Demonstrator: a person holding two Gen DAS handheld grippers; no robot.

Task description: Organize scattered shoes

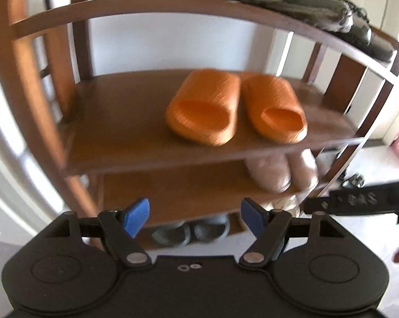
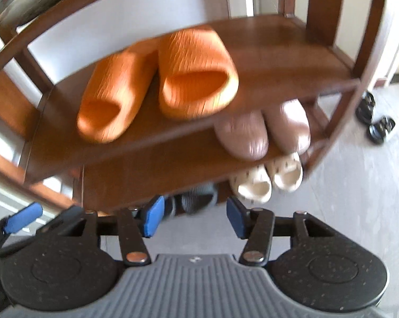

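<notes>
Looking down at a brown wooden shoe rack (image 1: 125, 122) with open shelves, both views blurred by motion.

Resting on the middle shelf (image 2: 279, 53): a pair of orange slide slippers (image 1: 236, 106), chunky, moulded in one piece, ribbed across the broad top strap, open at the end facing the cameras. Sitting side by side and touching along their inner edges, just right of centre in the left wrist view, at about 10 o'clock of centre in the right wrist view (image 2: 157, 82).

Lying on the shelf below, at about 4 o'clock from the orange pair: a pair of smooth taupe-brown slippers (image 2: 263, 129). Showing lower still: a cream pair with small perforations (image 2: 268, 180) and, to its left at about 9 o'clock, a grey pair (image 2: 196, 201) on the lowest level. Sitting on the top shelf at 1 o'clock in the left wrist view: dark olive lace-up sneakers (image 1: 292, 0). Lying on the pale floor at 3 o'clock in the right wrist view: small black objects (image 2: 374, 116), too blurred to name.

Hovering in front of the rack: the left gripper (image 1: 194, 218), blue pads spread apart, nothing between them. Hovering likewise: the right gripper (image 2: 195, 218), jaws parted, holding nothing, clear of every shoe.
</notes>
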